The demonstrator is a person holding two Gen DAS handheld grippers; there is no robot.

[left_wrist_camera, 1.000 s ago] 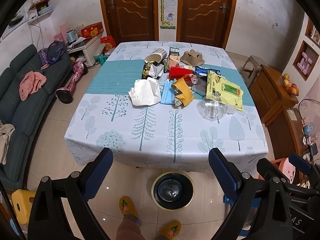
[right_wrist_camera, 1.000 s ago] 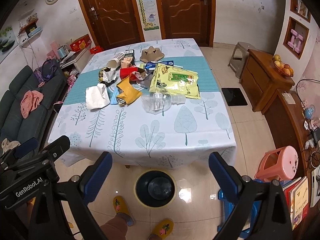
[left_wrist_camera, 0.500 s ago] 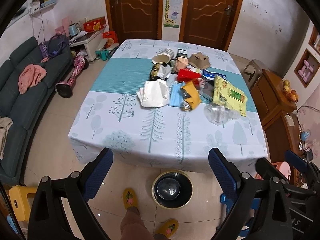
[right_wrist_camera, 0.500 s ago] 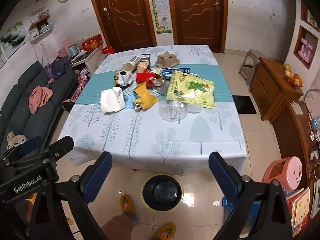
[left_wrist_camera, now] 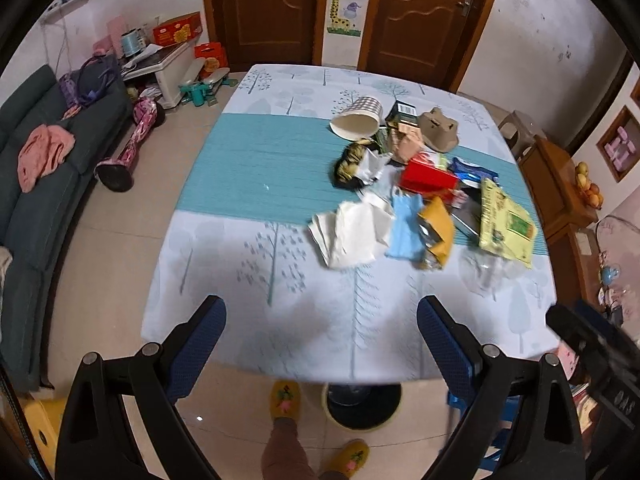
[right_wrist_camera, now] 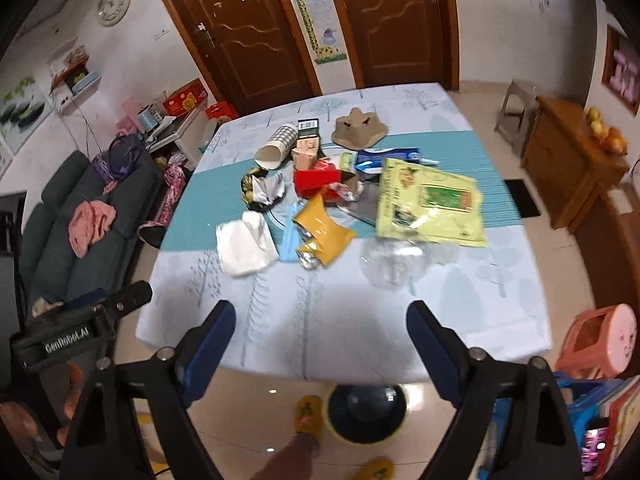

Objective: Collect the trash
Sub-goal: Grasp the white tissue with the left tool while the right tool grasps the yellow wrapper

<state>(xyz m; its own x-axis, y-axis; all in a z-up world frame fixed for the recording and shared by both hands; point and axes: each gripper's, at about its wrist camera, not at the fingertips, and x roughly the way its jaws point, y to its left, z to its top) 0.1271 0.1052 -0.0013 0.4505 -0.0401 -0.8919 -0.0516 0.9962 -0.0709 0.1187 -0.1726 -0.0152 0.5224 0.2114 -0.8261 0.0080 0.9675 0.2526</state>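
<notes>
A heap of trash lies on the tree-print table (left_wrist_camera: pixel 260 280): a white napkin wad (left_wrist_camera: pixel 352 232), a yellow snack bag (left_wrist_camera: pixel 436 232), a red box (left_wrist_camera: pixel 428 178), a paper cup (left_wrist_camera: pixel 358 118), a yellow-green packet (left_wrist_camera: pixel 506 220) and a clear crushed bottle (right_wrist_camera: pixel 394 264). A dark bin (left_wrist_camera: pixel 362 404) with a yellow rim stands on the floor under the table's near edge. My left gripper (left_wrist_camera: pixel 322 332) is open and empty over that edge. My right gripper (right_wrist_camera: pixel 320 336) is open and empty, also over the near edge. The napkin (right_wrist_camera: pixel 244 246) lies nearest the left one.
A dark sofa (left_wrist_camera: pixel 36 184) with clothes runs along the left. A wooden cabinet (right_wrist_camera: pixel 576 176) with fruit stands right, a pink stool (right_wrist_camera: pixel 600 340) beside the table. Two brown doors (left_wrist_camera: pixel 416 12) are behind. The person's yellow slippers (left_wrist_camera: pixel 284 398) are by the bin.
Both grippers have moved forward toward the table, so the trash looks larger and nearer and the bin is partly under the table edge. Both stay open.
</notes>
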